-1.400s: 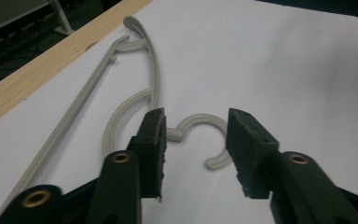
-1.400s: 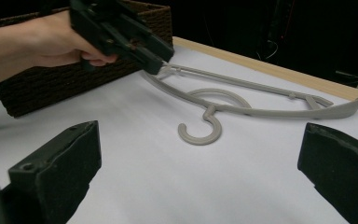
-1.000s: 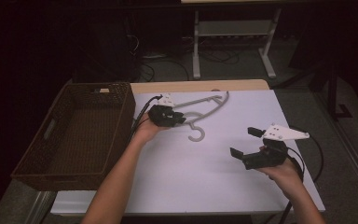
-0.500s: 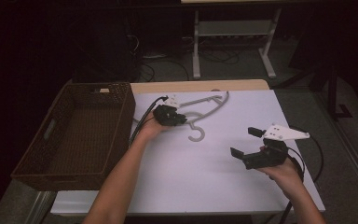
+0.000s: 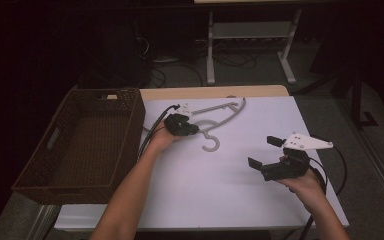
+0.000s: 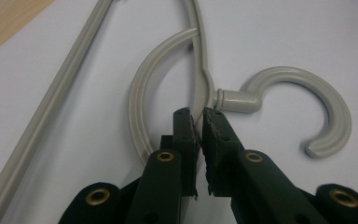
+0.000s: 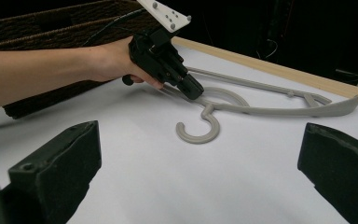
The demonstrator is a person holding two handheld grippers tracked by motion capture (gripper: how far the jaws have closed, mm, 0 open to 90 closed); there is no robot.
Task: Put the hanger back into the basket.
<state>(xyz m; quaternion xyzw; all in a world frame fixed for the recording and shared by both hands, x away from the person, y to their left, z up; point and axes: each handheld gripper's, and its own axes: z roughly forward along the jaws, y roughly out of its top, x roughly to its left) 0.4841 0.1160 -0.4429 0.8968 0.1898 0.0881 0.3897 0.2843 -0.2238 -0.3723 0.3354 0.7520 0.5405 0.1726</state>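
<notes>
Nearest the person, the right hand-held gripper [image 5: 264, 152] hovers low over the white bench [image 5: 230, 200], jaws spread wide, gripped from behind by a hand [image 5: 307, 182] whose forearm is cut off at the frame edge. Farther out, the left hand-held gripper [image 6: 198, 120] has its jaws pinched narrow on the grey hanger [image 6: 279, 95] just beside the hook's neck; the tips hide the contact. The hanger lies flat on the bench. A wicker basket [image 5: 87, 145] sits at the left.

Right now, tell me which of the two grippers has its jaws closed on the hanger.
The left gripper, beside the basket: its jaws pinch the grey hanger just below the hook. The right gripper hovers apart, jaws wide open, holding nothing.
</notes>
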